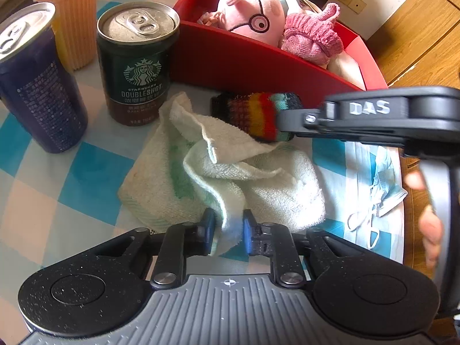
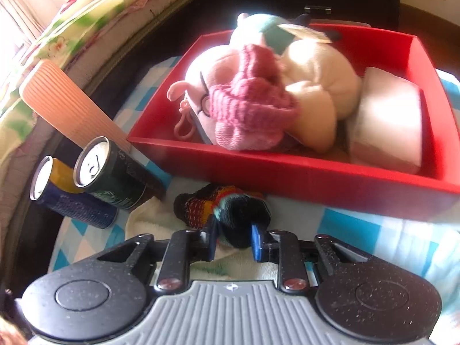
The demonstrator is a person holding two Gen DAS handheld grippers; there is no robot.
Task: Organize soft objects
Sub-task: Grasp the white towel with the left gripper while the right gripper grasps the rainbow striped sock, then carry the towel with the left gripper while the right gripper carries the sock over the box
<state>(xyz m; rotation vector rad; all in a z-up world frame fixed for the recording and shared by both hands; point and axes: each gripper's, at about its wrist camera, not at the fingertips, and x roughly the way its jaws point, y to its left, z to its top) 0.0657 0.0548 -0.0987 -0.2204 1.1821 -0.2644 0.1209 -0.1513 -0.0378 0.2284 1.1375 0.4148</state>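
A crumpled white towel point(image 1: 230, 169) with green stripes lies on the checked tablecloth. My left gripper point(image 1: 229, 230) is shut on its near corner. A rainbow-striped dark knit sock point(image 1: 253, 115) lies just behind the towel, against the red box point(image 1: 244, 66). My right gripper point(image 2: 234, 238) is shut on the sock point(image 2: 230, 210), and its body shows in the left wrist view point(image 1: 371, 115). The red box point(image 2: 287, 172) holds a pink pig plush point(image 1: 253, 17), a pink knit sock point(image 2: 247, 109), a cream soft item point(image 2: 316, 86) and a white pad point(image 2: 388, 120).
A Starbucks can point(image 1: 138, 63), a dark blue can point(image 1: 37, 80) and an orange ribbed cup point(image 1: 69, 14) stand left of the box. A blue face mask point(image 1: 379, 189) lies at the table's right edge. A wooden floor is beyond.
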